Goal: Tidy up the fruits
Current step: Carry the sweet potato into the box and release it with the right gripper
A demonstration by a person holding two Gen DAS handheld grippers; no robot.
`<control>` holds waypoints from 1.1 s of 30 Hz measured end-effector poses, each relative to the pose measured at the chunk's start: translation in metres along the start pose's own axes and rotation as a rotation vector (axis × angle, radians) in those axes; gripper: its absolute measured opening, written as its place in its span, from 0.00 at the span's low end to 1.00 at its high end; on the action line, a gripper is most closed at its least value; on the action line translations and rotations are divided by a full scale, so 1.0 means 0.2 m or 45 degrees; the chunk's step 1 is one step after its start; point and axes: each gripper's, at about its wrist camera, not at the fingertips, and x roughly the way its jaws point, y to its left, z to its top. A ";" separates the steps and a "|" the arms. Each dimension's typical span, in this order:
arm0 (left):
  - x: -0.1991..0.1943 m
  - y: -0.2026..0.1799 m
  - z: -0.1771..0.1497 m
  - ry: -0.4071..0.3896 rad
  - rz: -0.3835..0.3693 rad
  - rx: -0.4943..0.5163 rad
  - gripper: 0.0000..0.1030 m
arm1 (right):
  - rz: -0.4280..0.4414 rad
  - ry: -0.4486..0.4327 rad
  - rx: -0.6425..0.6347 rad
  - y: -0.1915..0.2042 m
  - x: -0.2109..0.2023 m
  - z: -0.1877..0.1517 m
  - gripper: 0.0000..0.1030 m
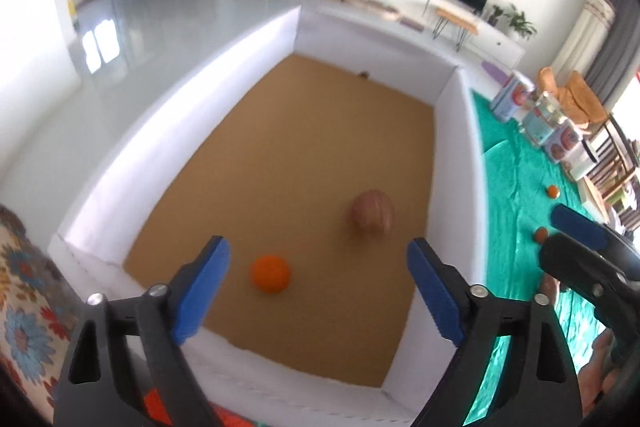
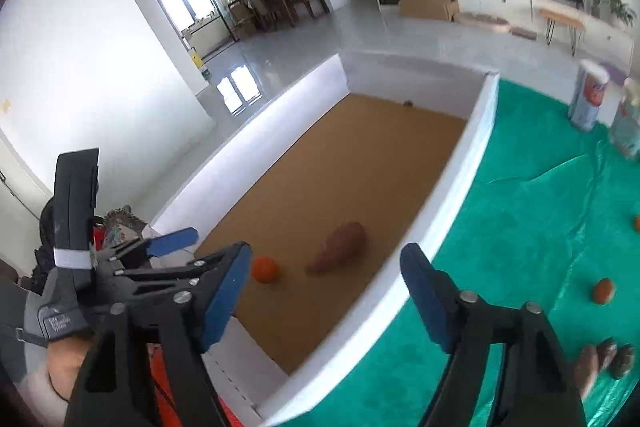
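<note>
Fruits already lie near the box's [image 1: 452, 131] front edge: an orange [image 1: 270, 273] and a brownish fruit [image 1: 373, 214]. Left gripper [image 1: 320, 291] and right gripper [image 2: 326, 301] gape empty. Next, take the loose orange fruit [image 2: 603, 290] on the green cloth [image 2: 520, 227], squeezing gently.

An orange [image 1: 270, 273] and a blurred brownish fruit [image 1: 373, 214] lie apart inside the white-walled box [image 1: 456, 147].

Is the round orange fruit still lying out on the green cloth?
No, the round orange fruit lies on the brown floor of the white-walled box, beside a blurred brownish fruit.
</note>
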 end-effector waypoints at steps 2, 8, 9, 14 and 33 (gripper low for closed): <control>-0.03 -0.12 -0.03 -0.069 -0.053 0.049 0.92 | -0.081 -0.038 -0.004 -0.14 -0.14 -0.13 0.85; 0.00 -0.46 -0.14 -0.236 -0.026 0.295 0.93 | -0.434 -0.069 0.208 -0.74 -0.47 -0.79 0.85; 0.03 -0.52 -0.16 -0.250 0.006 0.338 0.93 | -0.497 -0.085 0.268 -0.84 -0.53 -0.92 0.85; 0.08 -0.69 -0.27 -0.308 0.144 0.551 0.93 | -0.771 -0.135 0.613 -1.22 -0.86 -1.43 0.85; 0.02 -0.59 -0.34 -0.288 0.175 0.525 0.93 | -1.001 -0.031 0.682 -1.34 -0.90 -1.62 0.95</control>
